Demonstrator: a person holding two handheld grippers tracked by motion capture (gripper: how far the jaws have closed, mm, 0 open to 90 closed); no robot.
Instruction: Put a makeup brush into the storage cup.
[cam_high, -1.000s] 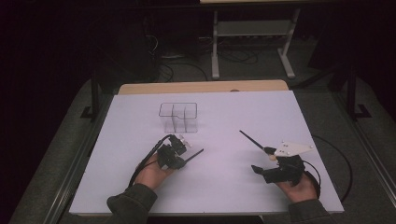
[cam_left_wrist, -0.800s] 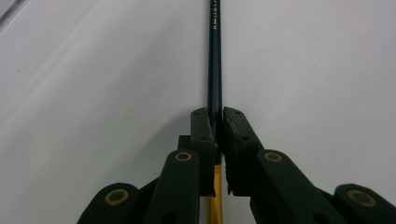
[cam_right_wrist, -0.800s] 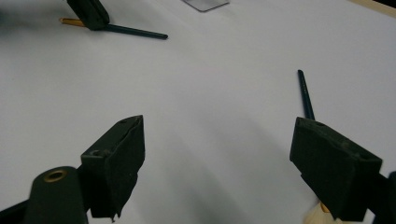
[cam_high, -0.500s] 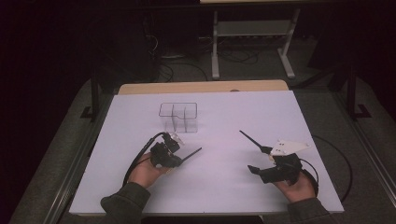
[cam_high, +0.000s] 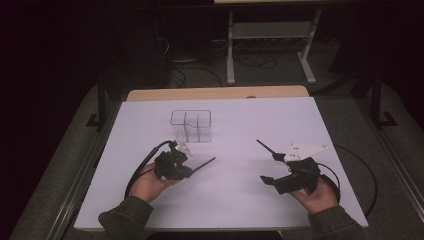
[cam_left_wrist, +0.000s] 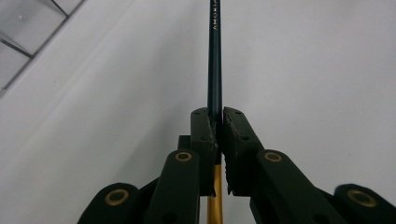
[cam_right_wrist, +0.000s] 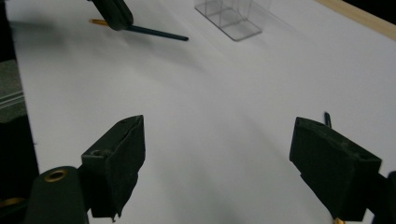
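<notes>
**Status: pick-up complete on one side; transfer and placement pending.**

1. Near edge of the desk (cam_high: 240, 205), right half: the right gripper (cam_high: 271, 168) is carried in the person's hand with its jaws wide apart. Nothing lies between the pads (cam_right_wrist: 122, 158); only white desk surface shows there.
2. Just beyond its far jaw a thin dark stick (cam_high: 264, 146) points toward the far edge. It looks like a second pen. Whether it rests on the desk or touches the jaw cannot be told.
3. Near edge, left half: the left gripper (cam_left_wrist: 218, 116) is clamped on a dark pen (cam_left_wrist: 215, 60). The jaws grip the shaft close to its gold-coloured rear end, and the long dark part projects forward. In the high view this pen (cam_high: 204, 163) is held roughly level, pointing toward the middle of the desk.
4. Beyond the left gripper, toward the far edge: a clear compartment box (cam_high: 191, 125) stands upright. Its compartments appear empty.

**Assessment.** The work appears to be loading pens into the box. Done: one pen secured in the left gripper. Remaining: carry it to the box, tip it upright, and release it into a compartment. The second stick, if a pen, has not yet been gripped.
</notes>
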